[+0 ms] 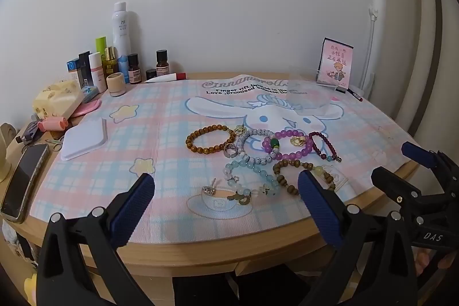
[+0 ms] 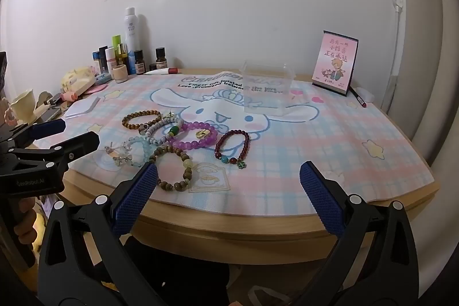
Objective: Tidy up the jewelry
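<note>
Several bead bracelets lie in a loose pile on the pastel cartoon mat (image 1: 160,134): a brown one (image 1: 210,139), a purple one (image 1: 287,144), a dark red one (image 2: 232,146), a pale blue one (image 1: 252,177) and a wooden one (image 2: 173,169). Small rings and earrings lie among them. A clear plastic box (image 2: 266,86) stands behind the pile. My left gripper (image 1: 226,188) is open, low at the table's front edge, before the pile. My right gripper (image 2: 229,177) is open, before the dark red bracelet. Both are empty.
A white tray (image 1: 84,138) lies on the mat's left. Cosmetic bottles (image 1: 120,48) crowd the back left corner. A phone (image 1: 24,181) lies at the left edge. A pink standing card (image 2: 335,62) and a red pen (image 2: 358,98) sit at the back right.
</note>
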The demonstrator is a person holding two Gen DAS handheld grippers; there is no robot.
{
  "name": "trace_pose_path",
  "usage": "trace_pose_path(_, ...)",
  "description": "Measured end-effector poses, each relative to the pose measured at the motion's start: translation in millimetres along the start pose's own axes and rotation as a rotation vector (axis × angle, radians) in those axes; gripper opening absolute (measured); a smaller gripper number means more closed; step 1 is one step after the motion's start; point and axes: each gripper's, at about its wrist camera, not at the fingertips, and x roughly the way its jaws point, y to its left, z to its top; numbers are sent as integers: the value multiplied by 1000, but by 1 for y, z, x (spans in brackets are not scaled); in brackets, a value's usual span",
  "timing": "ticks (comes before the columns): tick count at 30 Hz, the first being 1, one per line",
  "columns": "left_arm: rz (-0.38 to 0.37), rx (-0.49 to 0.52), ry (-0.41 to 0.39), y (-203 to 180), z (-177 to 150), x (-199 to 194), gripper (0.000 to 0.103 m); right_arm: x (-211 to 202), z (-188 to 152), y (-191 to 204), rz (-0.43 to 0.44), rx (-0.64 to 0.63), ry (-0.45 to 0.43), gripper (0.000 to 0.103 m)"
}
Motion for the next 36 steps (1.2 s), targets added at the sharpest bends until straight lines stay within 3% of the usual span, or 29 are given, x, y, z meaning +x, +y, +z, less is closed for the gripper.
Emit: trace_pose_path(36,-2,12,-3,-1,3,-3,98,2,1,1,-4,-7,2,95)
